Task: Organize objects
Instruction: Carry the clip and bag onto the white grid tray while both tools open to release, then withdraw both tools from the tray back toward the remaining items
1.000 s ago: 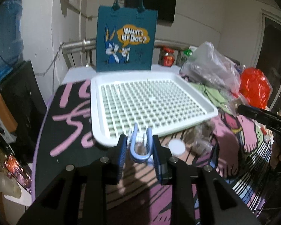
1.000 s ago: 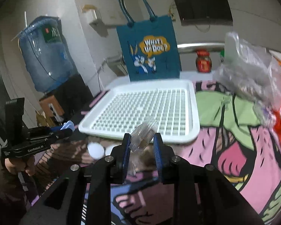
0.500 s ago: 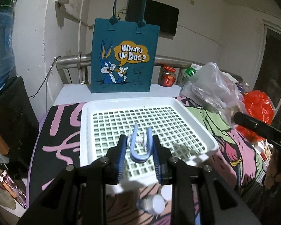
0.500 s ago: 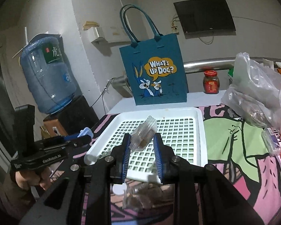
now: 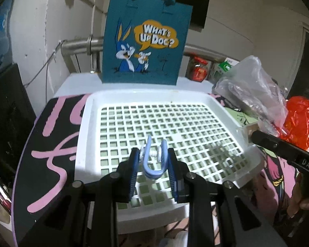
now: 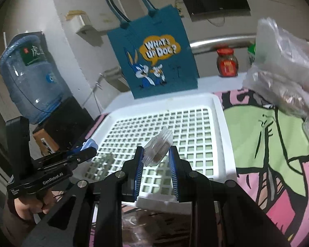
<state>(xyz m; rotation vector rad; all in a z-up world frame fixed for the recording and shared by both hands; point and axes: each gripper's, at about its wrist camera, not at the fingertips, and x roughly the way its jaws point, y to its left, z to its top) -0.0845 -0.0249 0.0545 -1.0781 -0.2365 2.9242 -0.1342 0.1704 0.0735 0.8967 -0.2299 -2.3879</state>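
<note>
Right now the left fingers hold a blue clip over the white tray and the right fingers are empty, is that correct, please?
Not quite: the right fingers hold a small clear box, as the right wrist view shows. The left gripper does hold the blue clip over the white tray.

You can read "WHAT'S UP DOC?" on the teal tote bag (image 5: 146, 41) and "GenRobot.AI" on the left gripper (image 6: 88, 151).

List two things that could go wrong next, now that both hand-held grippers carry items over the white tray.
1. The clear packet sticks out tilted above the right hand-held gripper, so it may slip before reaching the white tray.
2. The blue clip in the left hand-held gripper is small; released, it could snag in the tray's grid holes.
</note>
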